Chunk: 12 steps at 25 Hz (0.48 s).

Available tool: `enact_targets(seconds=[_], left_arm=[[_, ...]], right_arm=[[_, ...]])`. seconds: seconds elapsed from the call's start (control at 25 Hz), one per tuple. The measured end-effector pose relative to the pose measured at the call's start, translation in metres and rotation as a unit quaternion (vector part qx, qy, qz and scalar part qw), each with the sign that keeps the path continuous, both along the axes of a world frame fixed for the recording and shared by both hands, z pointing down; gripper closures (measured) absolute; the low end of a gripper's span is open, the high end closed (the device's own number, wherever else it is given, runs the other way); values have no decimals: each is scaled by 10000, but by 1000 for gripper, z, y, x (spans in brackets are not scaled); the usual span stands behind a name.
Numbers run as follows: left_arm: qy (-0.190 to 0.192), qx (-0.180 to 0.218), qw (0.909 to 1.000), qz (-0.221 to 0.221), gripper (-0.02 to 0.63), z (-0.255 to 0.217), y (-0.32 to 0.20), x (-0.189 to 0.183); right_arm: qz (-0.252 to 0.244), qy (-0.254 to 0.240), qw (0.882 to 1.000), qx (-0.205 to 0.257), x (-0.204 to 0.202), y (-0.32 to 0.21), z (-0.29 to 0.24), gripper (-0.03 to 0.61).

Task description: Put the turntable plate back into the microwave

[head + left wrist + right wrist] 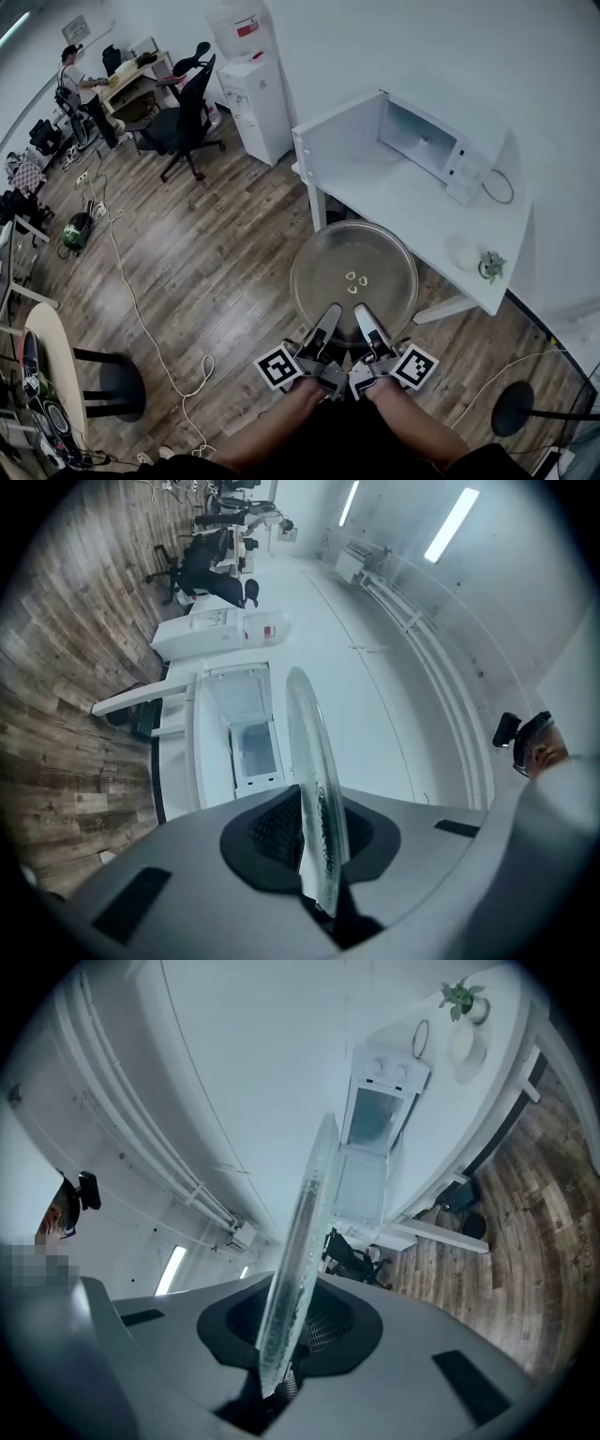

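A round clear glass turntable plate (354,277) is held level in front of me, above the floor and just short of the white table (403,202). My left gripper (323,334) and right gripper (369,334) both clamp its near rim, side by side. In the left gripper view the plate (314,771) runs edge-on between the jaws; the right gripper view shows the plate (300,1241) the same way. The white microwave (427,141) stands on the table with its door (337,141) swung open to the left and its cavity bare.
A small potted plant (490,265) and a white round object (462,251) sit at the table's near right corner. A water dispenser (253,98) and a black office chair (183,117) stand farther left. A white cable (141,323) trails across the wood floor. A person stands at a far desk.
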<state>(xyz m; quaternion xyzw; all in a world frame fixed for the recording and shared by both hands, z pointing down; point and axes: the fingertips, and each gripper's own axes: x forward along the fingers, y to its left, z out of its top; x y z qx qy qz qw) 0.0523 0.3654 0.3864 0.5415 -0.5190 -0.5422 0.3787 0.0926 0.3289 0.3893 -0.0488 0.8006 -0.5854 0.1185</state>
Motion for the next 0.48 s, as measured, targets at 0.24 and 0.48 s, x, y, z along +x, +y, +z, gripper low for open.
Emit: enact_targets(seconds=[0.24,0.48], left_arm=[[9,-22,9999,100,566,10,-31,-28],[58,-103,9997,230,566,16,-75,-53]], right_arm=[[61,-22,10000,-32,-27,-30,10,511],[171,-50,9997,-144,-52,-73,16,512]])
